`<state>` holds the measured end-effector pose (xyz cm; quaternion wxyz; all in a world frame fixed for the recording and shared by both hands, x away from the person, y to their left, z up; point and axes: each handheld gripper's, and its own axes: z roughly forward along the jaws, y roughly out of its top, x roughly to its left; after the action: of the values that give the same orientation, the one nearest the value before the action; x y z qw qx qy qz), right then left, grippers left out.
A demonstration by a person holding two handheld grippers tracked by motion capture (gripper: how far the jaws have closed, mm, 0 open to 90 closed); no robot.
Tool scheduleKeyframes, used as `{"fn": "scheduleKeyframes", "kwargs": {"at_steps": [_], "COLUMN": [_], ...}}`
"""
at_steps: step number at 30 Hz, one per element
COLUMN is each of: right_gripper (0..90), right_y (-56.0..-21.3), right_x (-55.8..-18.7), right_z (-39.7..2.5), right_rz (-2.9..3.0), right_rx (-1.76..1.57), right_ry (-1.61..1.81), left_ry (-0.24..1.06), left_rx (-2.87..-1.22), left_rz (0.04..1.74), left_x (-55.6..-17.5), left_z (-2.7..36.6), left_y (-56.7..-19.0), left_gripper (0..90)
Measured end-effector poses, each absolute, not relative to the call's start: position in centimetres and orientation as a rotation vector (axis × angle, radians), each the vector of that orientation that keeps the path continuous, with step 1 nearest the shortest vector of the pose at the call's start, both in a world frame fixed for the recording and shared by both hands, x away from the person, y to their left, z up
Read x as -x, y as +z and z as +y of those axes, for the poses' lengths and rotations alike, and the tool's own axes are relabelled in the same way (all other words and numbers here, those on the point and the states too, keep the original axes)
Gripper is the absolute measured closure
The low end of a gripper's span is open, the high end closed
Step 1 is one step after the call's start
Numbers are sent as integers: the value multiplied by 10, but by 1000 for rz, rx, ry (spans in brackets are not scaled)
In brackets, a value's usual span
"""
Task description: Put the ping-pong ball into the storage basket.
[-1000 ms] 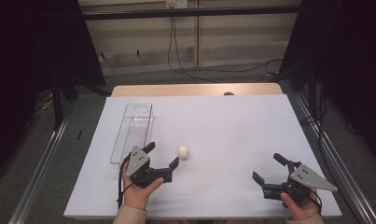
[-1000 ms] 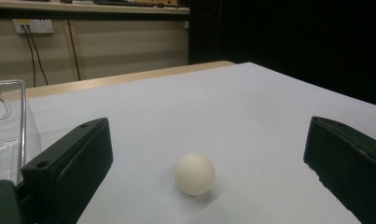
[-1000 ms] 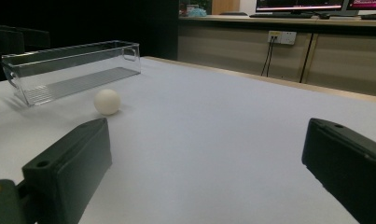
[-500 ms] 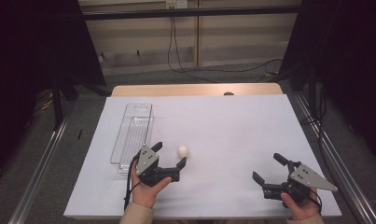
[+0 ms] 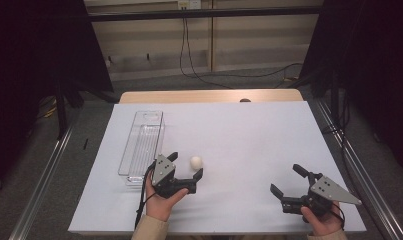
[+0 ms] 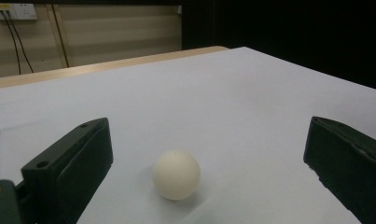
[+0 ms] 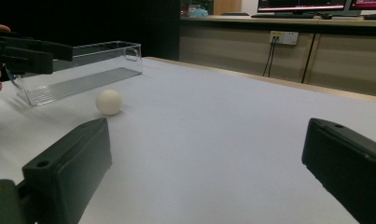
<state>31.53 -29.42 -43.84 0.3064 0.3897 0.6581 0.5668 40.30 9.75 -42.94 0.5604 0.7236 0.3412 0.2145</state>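
ok so over the last second I've slid my left claw (image 5: 187,165) forward with its jaws spread wide until the little white ball (image 5: 196,162) on the table by the clear tray (image 5: 139,145) sits right between them, so closing looks next.

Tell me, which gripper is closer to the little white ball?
The left. The left gripper sits right behind the ball, jaws open on either side of it. The right gripper rests far off toward the table's other side.
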Motion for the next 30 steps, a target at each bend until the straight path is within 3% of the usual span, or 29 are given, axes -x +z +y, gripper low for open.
{"fn": "scheduleKeyframes", "kwargs": {"at_steps": [30], "right_gripper": [8], "right_y": [-438], "right_x": [-316], "right_z": [-293], "right_rz": [1746], "right_rx": [-1018], "right_ry": [1500], "left_ry": [510], "left_rx": [-1782], "left_rz": [891], "left_x": [-421], "left_z": [87], "left_y": [-440], "left_gripper": [15]}}
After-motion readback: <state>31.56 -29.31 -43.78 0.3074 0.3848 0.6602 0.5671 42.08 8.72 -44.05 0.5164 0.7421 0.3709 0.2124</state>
